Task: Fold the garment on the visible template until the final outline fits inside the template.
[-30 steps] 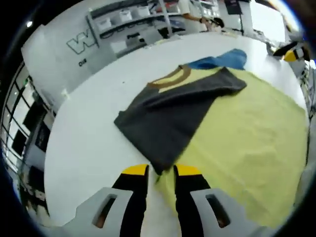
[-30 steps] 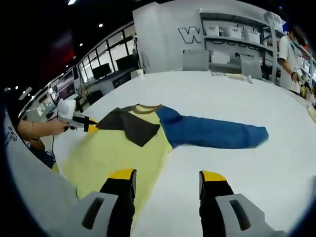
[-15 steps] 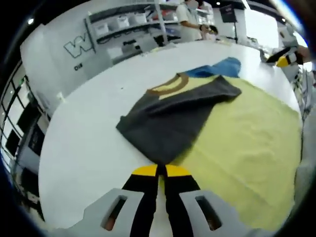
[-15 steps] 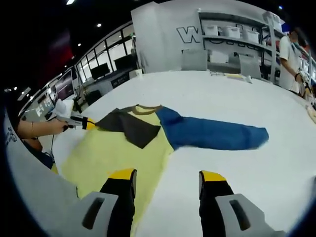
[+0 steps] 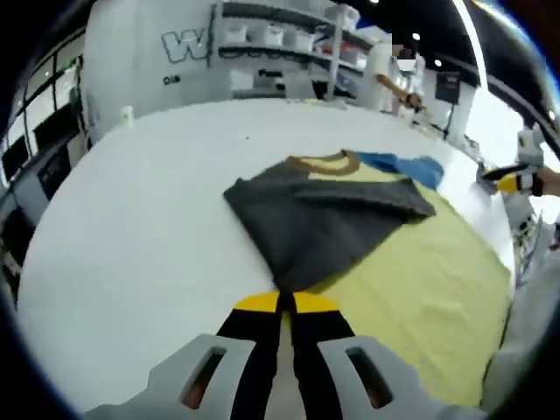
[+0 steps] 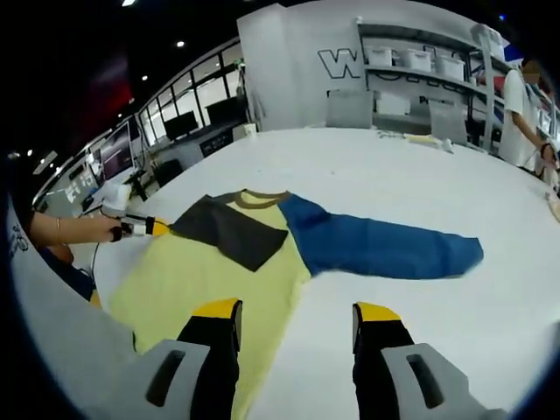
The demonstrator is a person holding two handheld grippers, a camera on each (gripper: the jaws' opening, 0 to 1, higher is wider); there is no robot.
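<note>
- Pinching the tip of the dark grey sleeve (image 5: 325, 223), the left tool (image 5: 279, 304) has its two yellow-tipped jaws pressed together on the cloth at the bottom of the left gripper view.
- Lying flat on the white worktop (image 5: 131, 219), the shirt (image 6: 206, 276) has a yellow body, a brown collar (image 6: 256, 198), one dark grey sleeve and one blue sleeve (image 6: 385, 248).
- The grey sleeve is folded across the upper part of the yellow body, its point reaching toward the collar side in the right gripper view.
- The blue sleeve stretches out straight over the worktop, away from the body.
- The right tool (image 6: 296, 315) hangs above the worktop with its jaws spread and nothing between them; the left jaw is over the edge of the yellow body, the right jaw over bare worktop.
- In the right gripper view the left tool (image 6: 157, 228) shows at the sleeve's far corner, held by a hand (image 6: 114, 229).
- Shelves (image 6: 420, 66) with white bins stand behind the worktop, and a person (image 6: 529, 105) in white stands beside them.
</note>
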